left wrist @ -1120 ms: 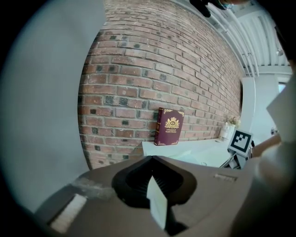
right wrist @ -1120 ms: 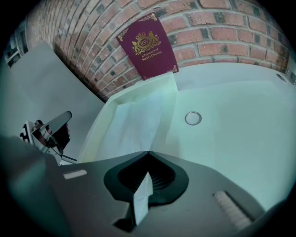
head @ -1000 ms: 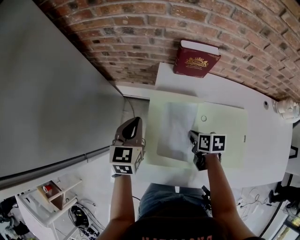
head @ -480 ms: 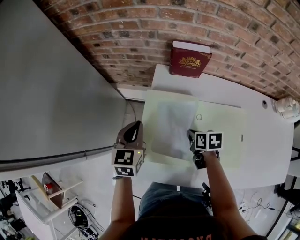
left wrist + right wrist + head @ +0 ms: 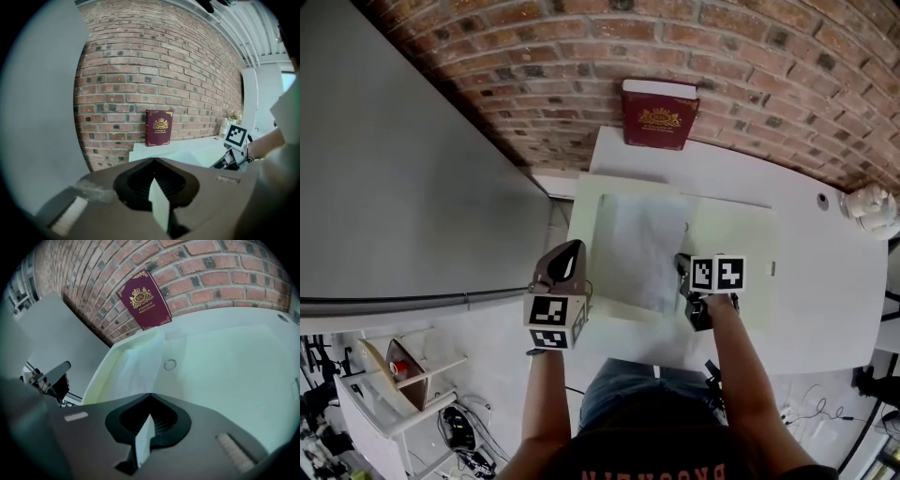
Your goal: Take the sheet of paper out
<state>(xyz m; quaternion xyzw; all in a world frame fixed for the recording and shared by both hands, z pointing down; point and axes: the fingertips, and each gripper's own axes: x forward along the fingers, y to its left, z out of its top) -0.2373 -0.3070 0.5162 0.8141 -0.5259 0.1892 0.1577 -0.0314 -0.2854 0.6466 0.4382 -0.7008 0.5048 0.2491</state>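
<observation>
Pinching with the right gripper (image 5: 683,270), jaws together on the right edge of the sheet of paper (image 5: 642,244); clamping the left edge of the open folder (image 5: 731,253) with the left gripper (image 5: 572,253), likewise closed. Lying flat inside, toward the left edge of the worktop (image 5: 825,281). Probably starting withdrawal: next, draw out gently, holding the folder steady

Lab/wkshp: brick wall (image 5: 675,47), white desk (image 5: 825,281), loose cables (image 5: 459,436).
</observation>
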